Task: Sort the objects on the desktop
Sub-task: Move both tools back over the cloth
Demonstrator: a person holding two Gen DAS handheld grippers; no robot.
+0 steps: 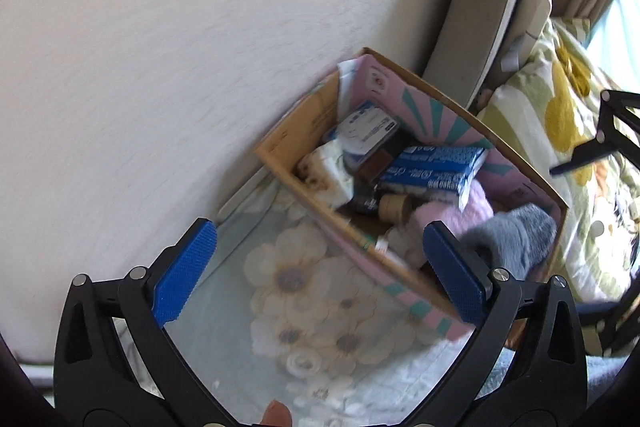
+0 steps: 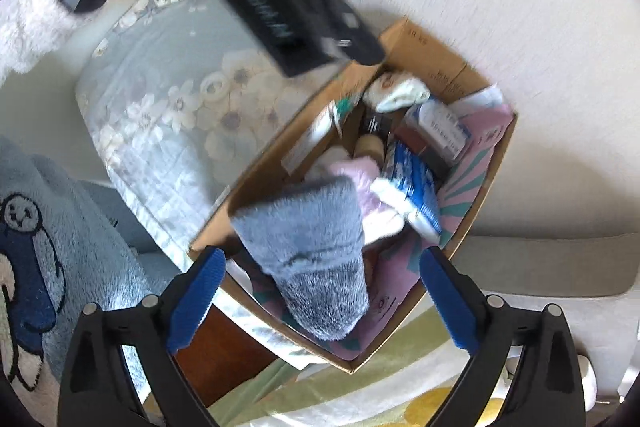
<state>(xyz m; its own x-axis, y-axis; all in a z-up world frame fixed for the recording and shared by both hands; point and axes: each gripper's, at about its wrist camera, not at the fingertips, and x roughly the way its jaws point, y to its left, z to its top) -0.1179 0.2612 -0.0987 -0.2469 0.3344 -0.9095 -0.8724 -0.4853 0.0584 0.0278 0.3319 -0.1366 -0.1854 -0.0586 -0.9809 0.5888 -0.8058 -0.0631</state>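
A cardboard box with a pink and teal lining stands on a floral cloth against the wall; it also shows in the right wrist view. It holds a grey-blue fuzzy sock, a pink fuzzy item, a blue packet, a white box and small bottles. My left gripper is open and empty beside the box. My right gripper is open just above the sock, with the sock lying loose between its jaws.
A floral table cloth covers the surface in front of the box. A white tape roll lies on it. A grey cushioned chair back and a yellow-green patterned quilt are to the right. The white wall is behind.
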